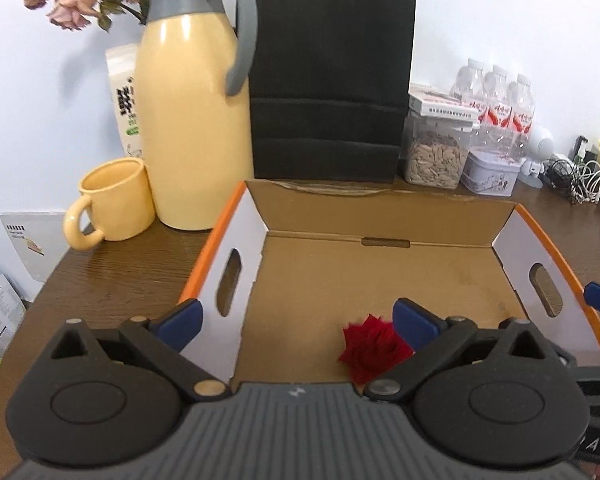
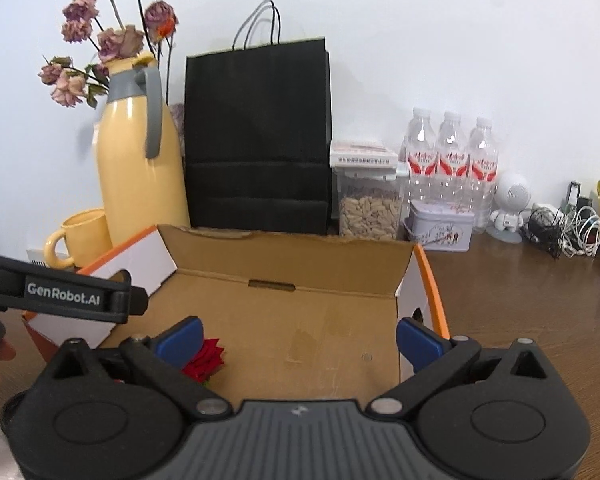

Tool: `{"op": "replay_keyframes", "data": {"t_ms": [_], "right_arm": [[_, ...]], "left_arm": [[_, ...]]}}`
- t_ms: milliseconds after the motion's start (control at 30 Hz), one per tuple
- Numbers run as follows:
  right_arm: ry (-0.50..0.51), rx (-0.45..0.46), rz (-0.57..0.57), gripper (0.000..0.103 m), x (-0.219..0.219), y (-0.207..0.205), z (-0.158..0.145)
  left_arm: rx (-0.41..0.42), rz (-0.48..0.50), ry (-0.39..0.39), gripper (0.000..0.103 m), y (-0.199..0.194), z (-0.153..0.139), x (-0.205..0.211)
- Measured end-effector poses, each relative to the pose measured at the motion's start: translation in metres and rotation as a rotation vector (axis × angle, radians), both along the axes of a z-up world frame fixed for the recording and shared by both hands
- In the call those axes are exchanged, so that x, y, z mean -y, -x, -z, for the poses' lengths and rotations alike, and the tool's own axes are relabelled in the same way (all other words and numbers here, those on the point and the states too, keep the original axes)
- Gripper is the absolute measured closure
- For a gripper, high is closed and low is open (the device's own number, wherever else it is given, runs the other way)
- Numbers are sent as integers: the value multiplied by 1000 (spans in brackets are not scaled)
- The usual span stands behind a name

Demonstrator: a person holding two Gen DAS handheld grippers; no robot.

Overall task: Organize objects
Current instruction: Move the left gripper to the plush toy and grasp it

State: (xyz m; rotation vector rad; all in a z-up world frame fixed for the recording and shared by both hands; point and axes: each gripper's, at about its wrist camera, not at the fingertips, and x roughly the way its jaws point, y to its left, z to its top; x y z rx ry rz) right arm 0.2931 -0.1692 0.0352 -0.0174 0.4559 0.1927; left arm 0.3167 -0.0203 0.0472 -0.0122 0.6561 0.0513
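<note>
1. Two hand-held grippers are hovering over the near edge of an open brown cardboard box with orange-edged white sides (image 1: 380, 280), sitting on the dark wooden tabletop (image 1: 112, 280).
2. Left hand-held gripper (image 1: 298, 322) is standing wide open, gripping nothing; its left finger is hanging outside the box's left wall.
3. Right hand-held gripper (image 2: 299, 342) is likewise gaping fully, empty.
4. Lying on the box floor near the front is a red, petal-edged item (image 1: 374, 346), possibly an artificial flower, free of both grippers.
5. Behind the box, a yellow thermos jug with grey handle (image 1: 192, 120) and black paper bag (image 1: 328, 76) are standing.
</note>
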Motion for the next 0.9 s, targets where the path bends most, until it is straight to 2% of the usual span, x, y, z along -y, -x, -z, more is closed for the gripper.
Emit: {"op": "replay_keyframes", "data": {"t_ms": [300,467,733,900], "right_arm": [[2,77,-22,0,7,42,-25],[12,89,-31,0,16,74,-30],[38,87,-56,0,29,134,-24],[56,77,-73,0,35,170,-14]], "left_arm": [[102,-34,-5,0,58,-37,-24],[130,-68,-8,0,100,-45,-34],[135,-100,7,0,175,-28,-44],[94,-102,30,0,213,-8,-45]]}}
